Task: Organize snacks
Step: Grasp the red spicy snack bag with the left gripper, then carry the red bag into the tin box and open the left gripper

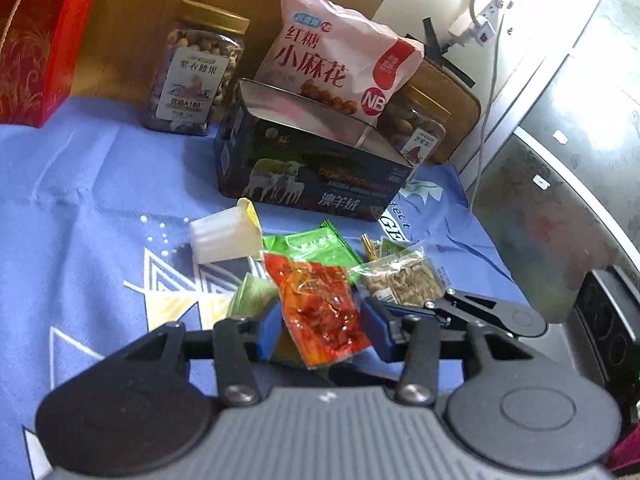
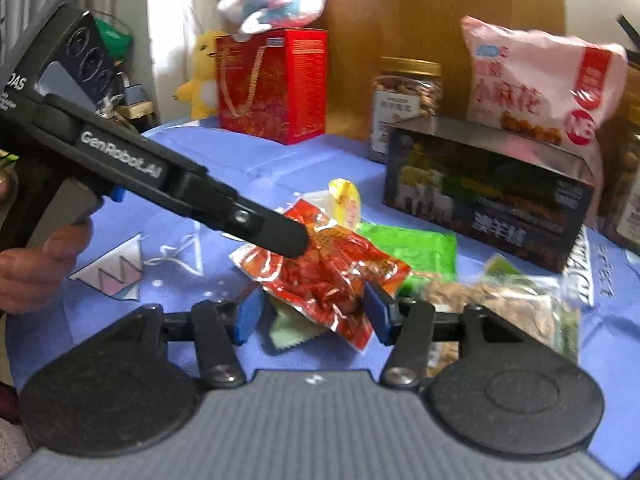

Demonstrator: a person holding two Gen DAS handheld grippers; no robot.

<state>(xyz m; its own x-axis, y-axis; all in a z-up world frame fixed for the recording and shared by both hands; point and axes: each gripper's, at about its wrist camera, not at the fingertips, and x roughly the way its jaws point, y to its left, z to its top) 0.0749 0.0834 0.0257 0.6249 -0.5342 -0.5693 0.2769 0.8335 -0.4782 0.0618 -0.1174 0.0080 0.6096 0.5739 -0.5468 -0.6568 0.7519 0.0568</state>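
A red snack packet (image 1: 324, 312) lies on top of a small heap of snacks on the blue cloth (image 1: 100, 200). My left gripper (image 1: 322, 332) is shut on it, with a blue pad pressing each side. In the right wrist view, one left finger (image 2: 280, 236) rests on the far end of the red packet (image 2: 332, 276). My right gripper (image 2: 314, 314) is open and straddles the near end of the packet, its left pad clear of the wrapper. A green packet (image 1: 316, 244) and a clear bag of seeds (image 1: 404, 280) lie beside the red one.
An open dark tin box (image 1: 312, 176) stands behind the heap with a pink snack bag (image 1: 332, 60) in it. Two nut jars (image 1: 196, 76) (image 1: 416, 128) flank it. At the back left is a red gift box (image 1: 36, 40). A white tub (image 1: 224, 236) lies nearby. A hand (image 2: 40, 264) holds the left gripper.
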